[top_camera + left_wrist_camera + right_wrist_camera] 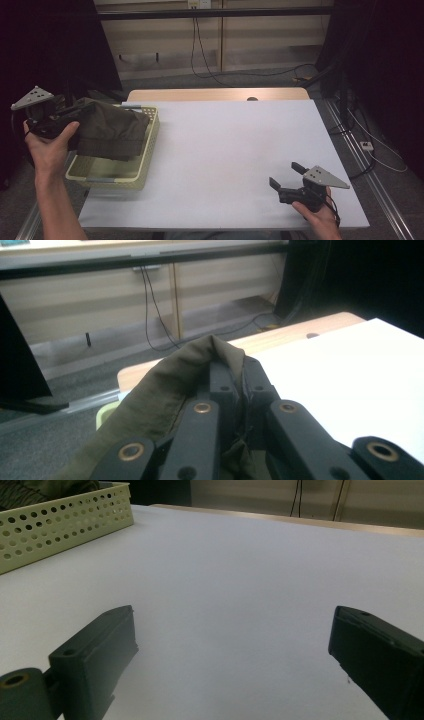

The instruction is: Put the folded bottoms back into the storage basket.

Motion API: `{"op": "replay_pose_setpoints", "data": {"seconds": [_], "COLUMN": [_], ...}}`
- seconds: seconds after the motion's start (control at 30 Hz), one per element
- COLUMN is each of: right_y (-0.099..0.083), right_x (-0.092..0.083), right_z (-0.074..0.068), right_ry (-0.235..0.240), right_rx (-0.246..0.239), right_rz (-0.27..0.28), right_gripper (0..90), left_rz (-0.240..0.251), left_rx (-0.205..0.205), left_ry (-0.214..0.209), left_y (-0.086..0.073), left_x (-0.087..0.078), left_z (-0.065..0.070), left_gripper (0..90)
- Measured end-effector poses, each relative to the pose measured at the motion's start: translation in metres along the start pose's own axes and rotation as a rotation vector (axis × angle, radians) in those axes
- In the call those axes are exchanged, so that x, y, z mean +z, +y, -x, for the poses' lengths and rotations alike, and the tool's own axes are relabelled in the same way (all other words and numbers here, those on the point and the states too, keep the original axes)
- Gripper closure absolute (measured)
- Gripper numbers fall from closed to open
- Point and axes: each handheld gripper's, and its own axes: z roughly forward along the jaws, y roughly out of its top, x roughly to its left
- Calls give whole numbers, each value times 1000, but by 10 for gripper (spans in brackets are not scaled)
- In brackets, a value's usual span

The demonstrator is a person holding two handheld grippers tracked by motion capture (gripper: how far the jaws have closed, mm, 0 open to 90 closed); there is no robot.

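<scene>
The left gripper (235,390) is clamping its jaws tight on a fold of the olive-green cloth (112,130), which is hanging at the left of the high view, partly over the pale yellow basket (145,160). At the lower right, the right gripper (287,180) is resting on the white table (225,150) with jaws spread wide and nothing between them. The risk, I judge: the cloth is draping across the basket's rim, so letting go now could leave it spilling outside or tipping the light basket.

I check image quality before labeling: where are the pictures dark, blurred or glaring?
High view: side edges nearly black, white table evenly lit. Left gripper view: close black jaws and olive-green cloth soft, right corner dark. Right gripper view: near jaws blurred, pale perforated plastic basket fairly sharp.
</scene>
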Motion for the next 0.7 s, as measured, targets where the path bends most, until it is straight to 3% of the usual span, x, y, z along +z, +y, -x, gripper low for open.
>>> {"op": "replay_pose_setpoints", "data": {"seconds": [0.17,0.4,0.7], "right_y": [0,0,0], "right_x": [0,0,-1], "right_z": [-1,0,0], "right_ry": [1,3,1], "right_rx": [-9,-6,-5], "right_rz": [-2,-1,1], "right_gripper": [48,48,47], "left_rz": [-60,-120,-185], "left_rx": [34,13,8], "left_ry": [-26,-9,-77], "left_y": [-2,-12,-26], "left_x": [4,13,21], "left_z": [1,-8,-20], "left_gripper": [866,866,866]}}
